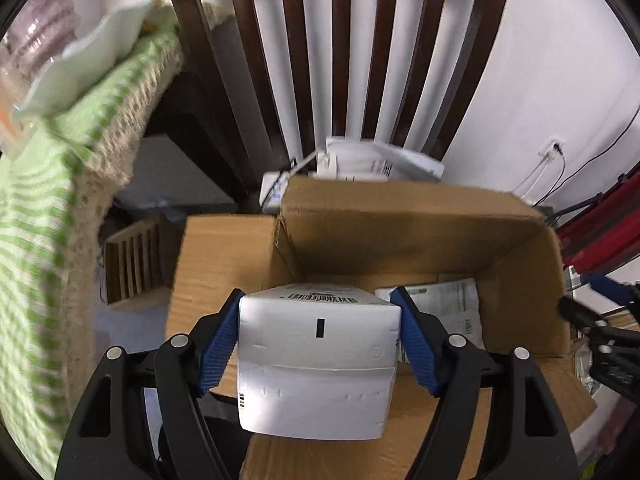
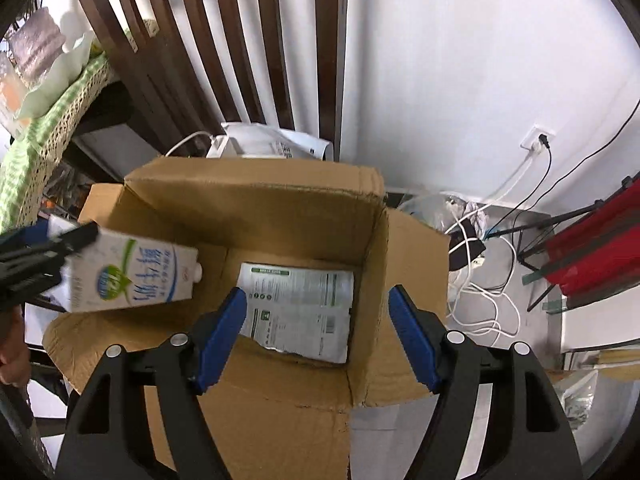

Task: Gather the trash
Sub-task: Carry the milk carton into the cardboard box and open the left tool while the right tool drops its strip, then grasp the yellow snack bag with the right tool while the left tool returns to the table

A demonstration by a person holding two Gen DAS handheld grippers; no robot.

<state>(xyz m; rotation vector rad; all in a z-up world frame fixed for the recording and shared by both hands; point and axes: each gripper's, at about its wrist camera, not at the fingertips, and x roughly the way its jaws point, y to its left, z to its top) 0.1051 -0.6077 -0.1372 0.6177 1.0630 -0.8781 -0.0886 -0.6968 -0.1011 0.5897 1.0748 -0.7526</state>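
Observation:
My left gripper point(image 1: 320, 320) is shut on a white milk carton point(image 1: 316, 364) and holds it over the open cardboard box point(image 1: 400, 220). In the right wrist view the carton point(image 2: 132, 276) shows green and blue print, hanging above the box's left side, with the left gripper point(image 2: 40, 256) at the frame's left edge. My right gripper point(image 2: 318, 320) is open and empty above the box point(image 2: 256, 192). A flat white printed packet point(image 2: 300, 308) lies on the box floor; it also shows in the left wrist view point(image 1: 448, 304).
A dark wooden chair back point(image 2: 224, 48) stands behind the box. A table with a green checked cloth point(image 1: 48, 200) is at the left. White cables point(image 2: 480, 304) and a red stand point(image 2: 592, 256) lie to the right. A white appliance point(image 2: 272, 144) sits behind the box.

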